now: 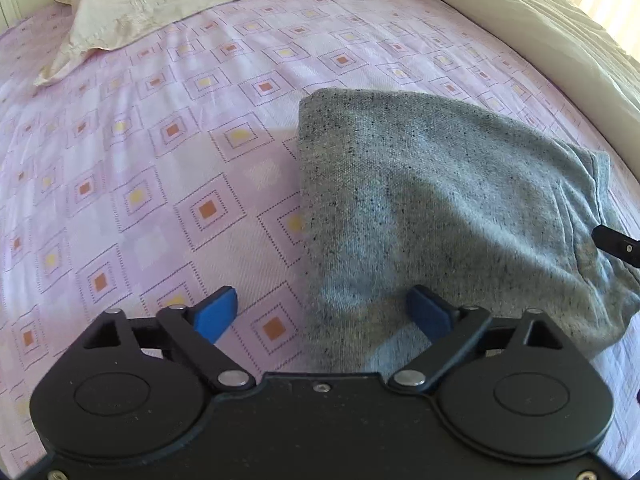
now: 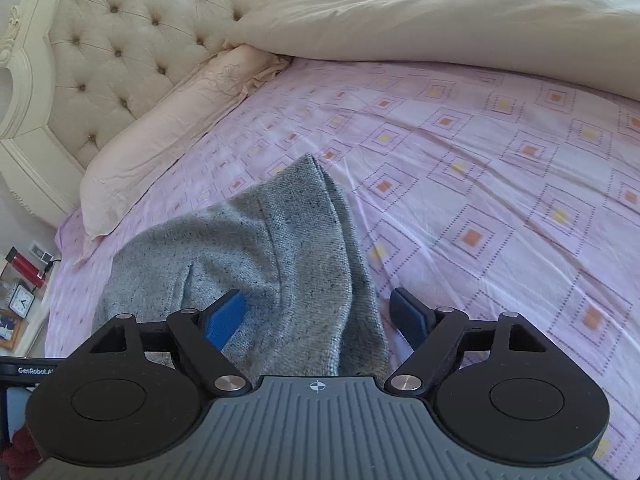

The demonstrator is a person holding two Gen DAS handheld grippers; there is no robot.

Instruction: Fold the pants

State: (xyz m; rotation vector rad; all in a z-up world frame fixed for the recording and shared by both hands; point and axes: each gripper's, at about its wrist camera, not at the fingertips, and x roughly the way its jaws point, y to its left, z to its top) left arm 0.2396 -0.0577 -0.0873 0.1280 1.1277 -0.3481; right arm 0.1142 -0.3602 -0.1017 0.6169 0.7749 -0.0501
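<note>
Grey speckled pants (image 1: pixel 448 200) lie folded in a thick bundle on the pink patterned bed sheet (image 1: pixel 140 152). My left gripper (image 1: pixel 324 314) hovers over the bundle's near left edge, jaws wide open, blue pads (image 1: pixel 216 314) clear of the cloth. A black tip of the other gripper shows at the right edge of the left wrist view. In the right wrist view the pants (image 2: pixel 256 256) spread from the centre to the lower left. My right gripper (image 2: pixel 320 318) stands open above their right fold, which lies between the pads without being pinched.
Cream pillows (image 1: pixel 168 4) lie at the head of the bed, beside a tufted headboard (image 2: pixel 120 40). A cream duvet (image 2: pixel 460 20) is heaped along the far side. A bedside table (image 2: pixel 24 304) with a clock and a red bottle stands beside the bed.
</note>
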